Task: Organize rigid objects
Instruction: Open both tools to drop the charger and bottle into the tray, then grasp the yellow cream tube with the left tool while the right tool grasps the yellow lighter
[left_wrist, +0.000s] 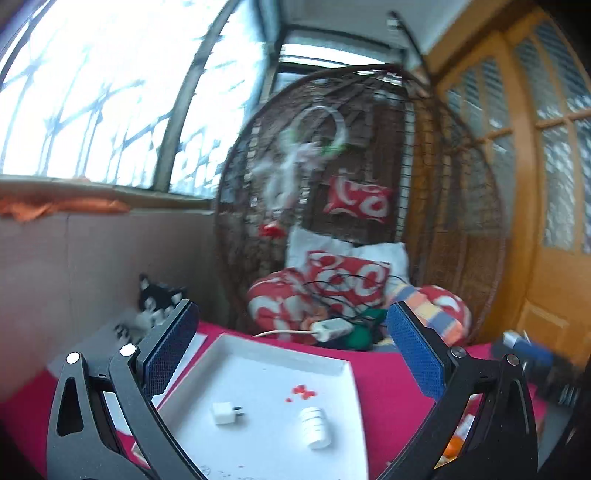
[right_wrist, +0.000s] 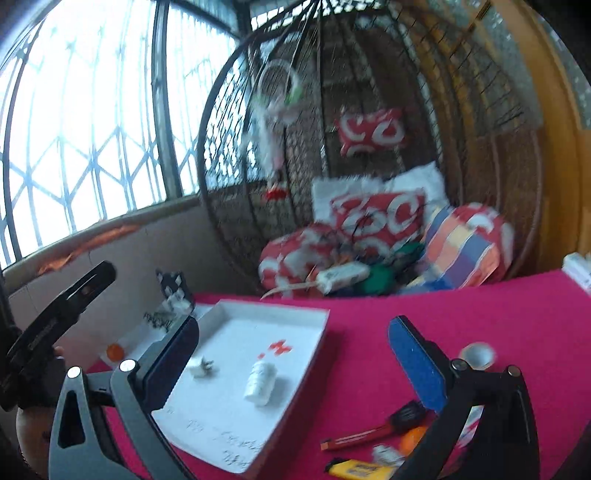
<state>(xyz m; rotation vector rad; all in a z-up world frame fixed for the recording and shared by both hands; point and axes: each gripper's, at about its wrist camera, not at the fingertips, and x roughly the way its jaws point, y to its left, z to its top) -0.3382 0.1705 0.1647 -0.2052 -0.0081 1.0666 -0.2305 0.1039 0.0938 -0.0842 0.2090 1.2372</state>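
Left wrist view: the left gripper (left_wrist: 291, 347) has its jaws wide apart, with nothing between them. Just past the blue pads sits a white tray (left_wrist: 236, 349) on a pink cloth (left_wrist: 391, 384). In the tray lie a white plug (left_wrist: 226, 412) and a white ribbed roll (left_wrist: 316, 426), near each other but not touching. In the right wrist view, the right gripper (right_wrist: 293, 352) is wide apart too and holds nothing. Close by on the cloth lie an orange pen (right_wrist: 373, 432) and a yellow lighter (right_wrist: 356, 469). Farther back hangs a big wicker chair (right_wrist: 369, 147) full of red and white cushions (right_wrist: 380, 218). Behind that is a bright window (right_wrist: 81, 140).
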